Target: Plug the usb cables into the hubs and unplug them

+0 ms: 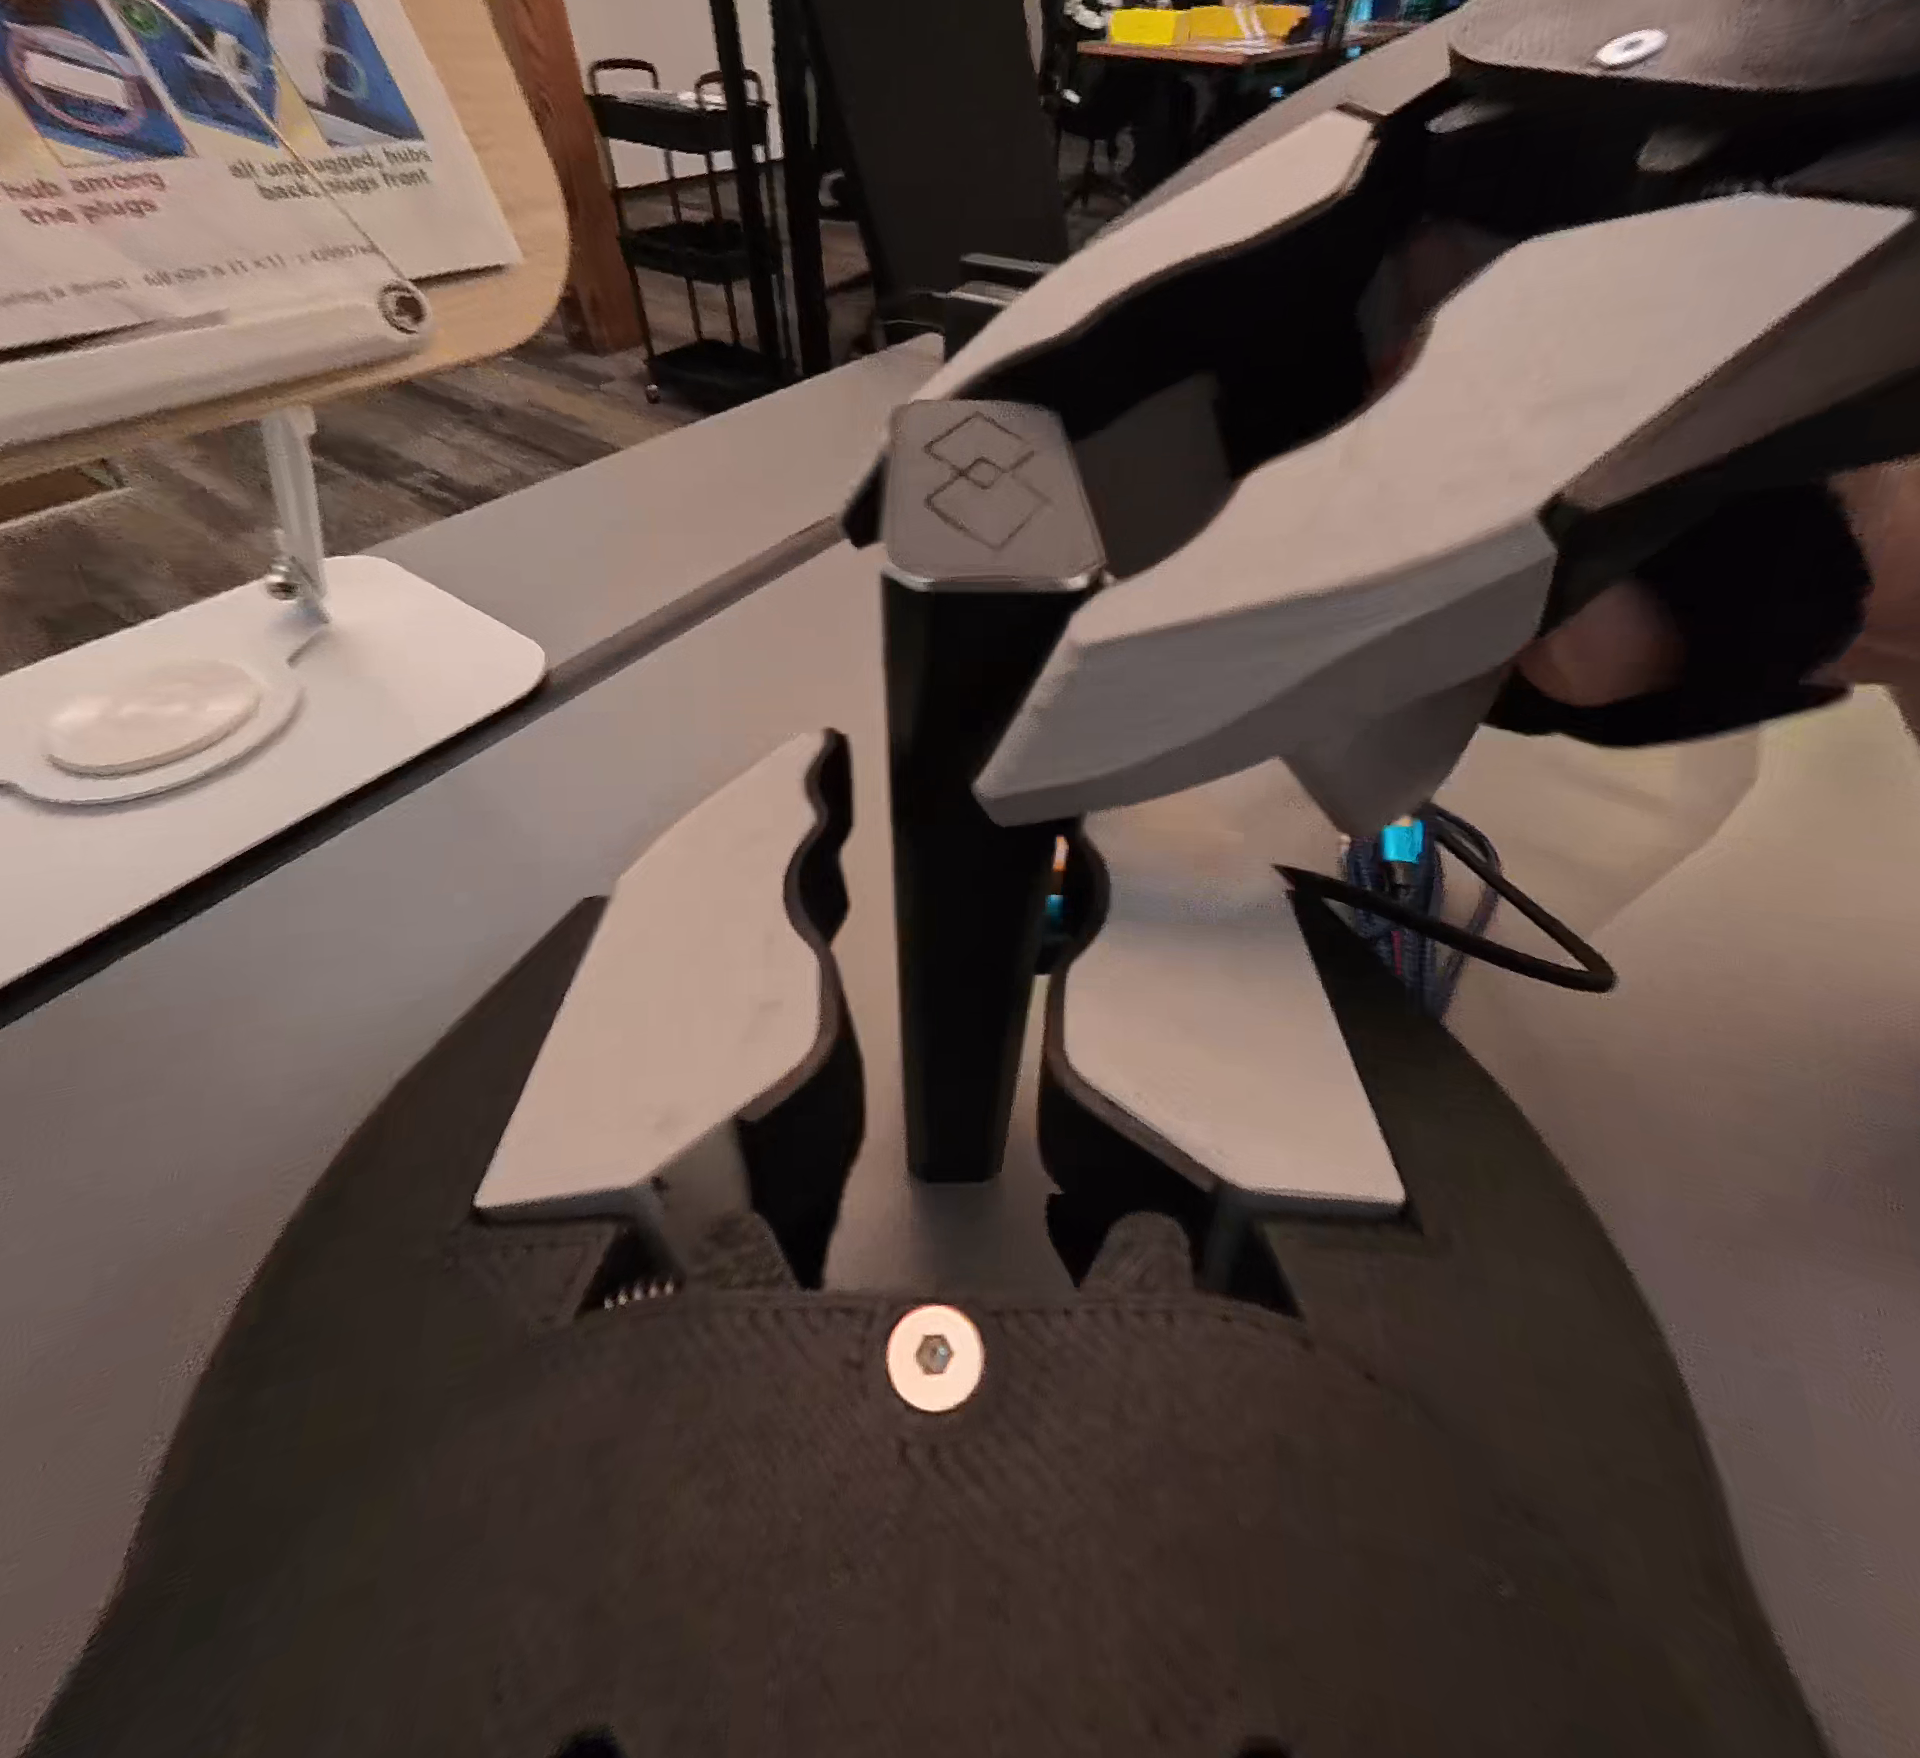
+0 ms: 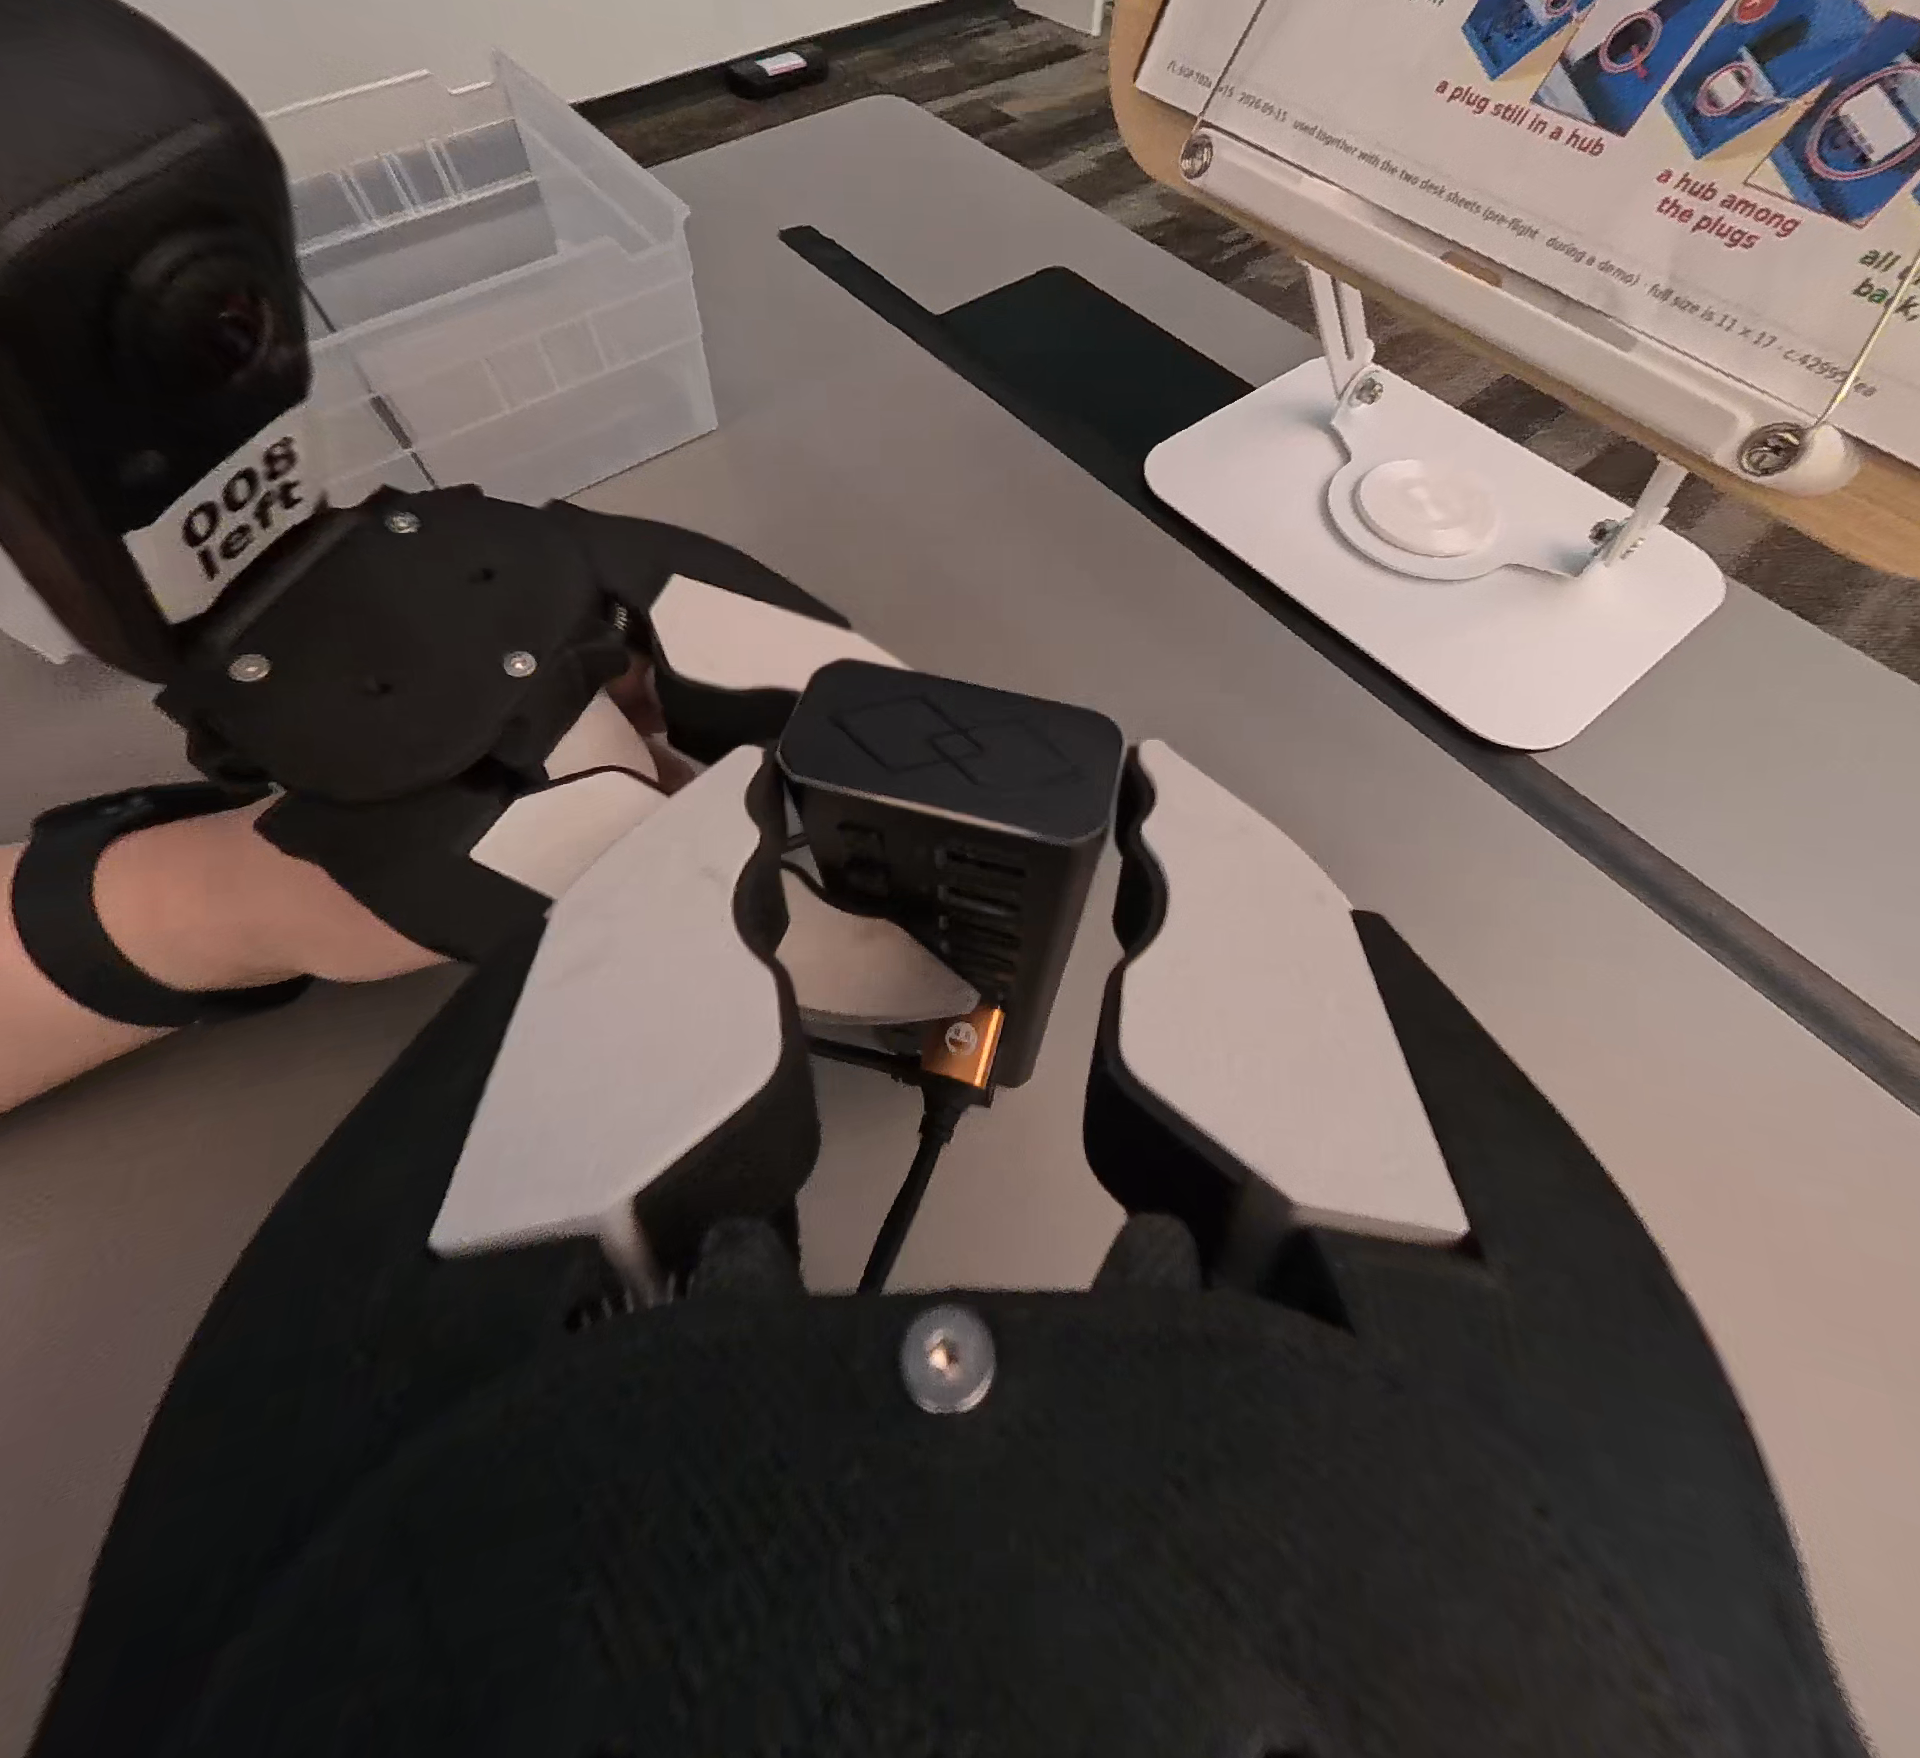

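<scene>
A black hub (image 1: 961, 877) stands upright on the grey table; it also shows in the right wrist view (image 2: 951, 773). An orange USB plug (image 2: 964, 1048) sits in a low port on it, with its black cable running toward me. My left gripper (image 1: 956, 804) is open, with the hub's lower body between its fingers and a narrow gap showing on the left side. It also shows at the left of the right wrist view (image 2: 416, 669). My right gripper (image 2: 951, 763) has both fingertips against the sides of the hub's top. It reaches in from the upper right in the left wrist view (image 1: 1299, 513).
A bundle of cables with a blue plug (image 1: 1403, 851) lies to the right behind the hub. A white stand (image 2: 1455, 555) holding an instruction board (image 2: 1558, 46) stands at the table's far edge. A clear plastic bin (image 2: 499, 285) sits at the back left. The tips of both grippers are at nearly the same place.
</scene>
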{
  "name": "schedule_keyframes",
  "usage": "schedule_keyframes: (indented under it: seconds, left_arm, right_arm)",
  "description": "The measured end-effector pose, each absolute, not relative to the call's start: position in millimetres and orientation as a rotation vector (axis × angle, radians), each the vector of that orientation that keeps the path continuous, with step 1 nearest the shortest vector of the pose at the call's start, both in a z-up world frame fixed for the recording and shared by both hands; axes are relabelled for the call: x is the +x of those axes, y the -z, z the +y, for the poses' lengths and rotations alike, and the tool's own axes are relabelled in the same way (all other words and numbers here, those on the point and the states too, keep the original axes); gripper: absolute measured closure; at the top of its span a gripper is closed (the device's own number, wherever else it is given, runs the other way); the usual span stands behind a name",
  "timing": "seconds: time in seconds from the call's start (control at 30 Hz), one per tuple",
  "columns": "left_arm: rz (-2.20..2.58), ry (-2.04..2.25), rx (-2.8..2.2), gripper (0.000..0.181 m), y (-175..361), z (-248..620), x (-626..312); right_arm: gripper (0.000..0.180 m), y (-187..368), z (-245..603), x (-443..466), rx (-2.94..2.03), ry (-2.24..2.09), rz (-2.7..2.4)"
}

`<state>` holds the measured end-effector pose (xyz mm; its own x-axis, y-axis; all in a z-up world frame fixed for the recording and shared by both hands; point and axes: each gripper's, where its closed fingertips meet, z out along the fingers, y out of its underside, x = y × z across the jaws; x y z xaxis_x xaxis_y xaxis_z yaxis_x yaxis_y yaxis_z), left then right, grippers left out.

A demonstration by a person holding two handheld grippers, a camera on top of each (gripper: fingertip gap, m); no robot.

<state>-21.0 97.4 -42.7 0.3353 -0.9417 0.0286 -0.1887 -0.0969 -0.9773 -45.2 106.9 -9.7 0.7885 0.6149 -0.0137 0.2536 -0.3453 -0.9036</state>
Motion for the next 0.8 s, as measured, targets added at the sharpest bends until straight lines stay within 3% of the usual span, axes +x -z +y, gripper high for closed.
schedule_keyframes:
  seconds: [0.03,0.33,0.53,0.63,0.8]
  left_arm:
    - [1.061,0.924,-1.542,0.152,43,96,-20]
    - [1.186,1.029,-1.467,0.153,43,83,-16]
    - [1.226,1.159,-1.5,0.149,45,77,-21]
    - [1.192,1.054,-1.558,0.129,38,85,-42]
    - [1.203,0.826,-1.53,0.134,32,55,-98]
  right_arm:
    - [0.117,7,107,-43,-1.923,-0.447,-0.649]
    - [0.108,13,106,-53,-1.87,-0.671,-0.736]
    - [0.129,22,92,-56,-1.775,-0.828,-0.899]
    - [0.135,20,89,-55,-1.706,-0.914,-0.903]
    - [0.139,17,91,-51,-1.67,-0.997,-0.891]
